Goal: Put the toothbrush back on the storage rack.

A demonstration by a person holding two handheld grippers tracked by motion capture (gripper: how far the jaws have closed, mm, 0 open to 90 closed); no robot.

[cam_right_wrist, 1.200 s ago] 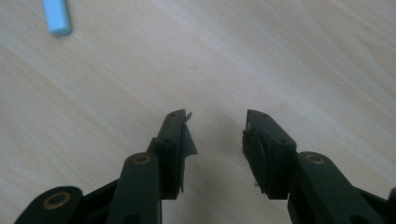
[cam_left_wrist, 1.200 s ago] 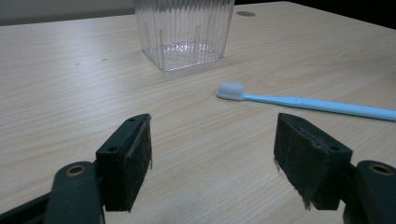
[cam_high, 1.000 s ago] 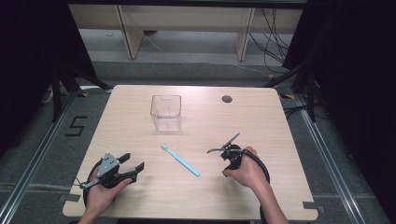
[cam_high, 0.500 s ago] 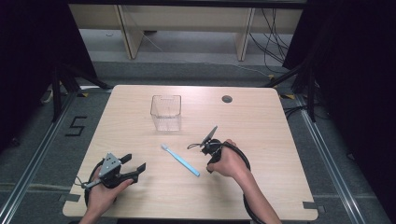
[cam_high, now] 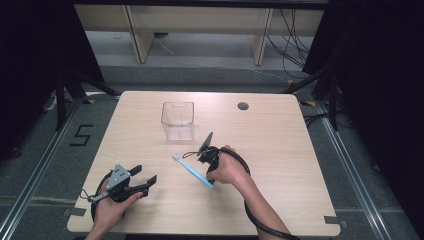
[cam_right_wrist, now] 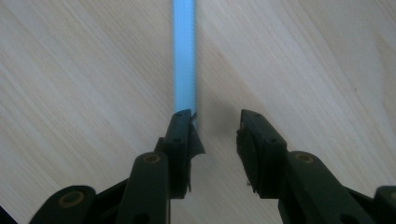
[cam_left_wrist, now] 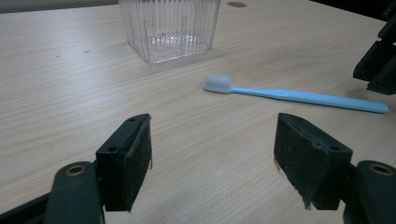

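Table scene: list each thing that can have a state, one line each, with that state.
Light blue plastic toothbrush: lying flat on the table, bristle end toward the cup, not gripped.
Clear ribbed plastic cup: upright, empty.
Right gripper: over the toothbrush handle, jaws just been closing, one jaw above the handle, nothing between the pads.
Left gripper: open, holding nothing, low over the light wooden table.

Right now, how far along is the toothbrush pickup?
Done: right gripper is over the toothbrush, its jaws just closing. In hand: nothing; in the right gripper view the handle lies beside one jaw, not between. Left: grip and lift; clear cup stands empty. Left gripper rests open.
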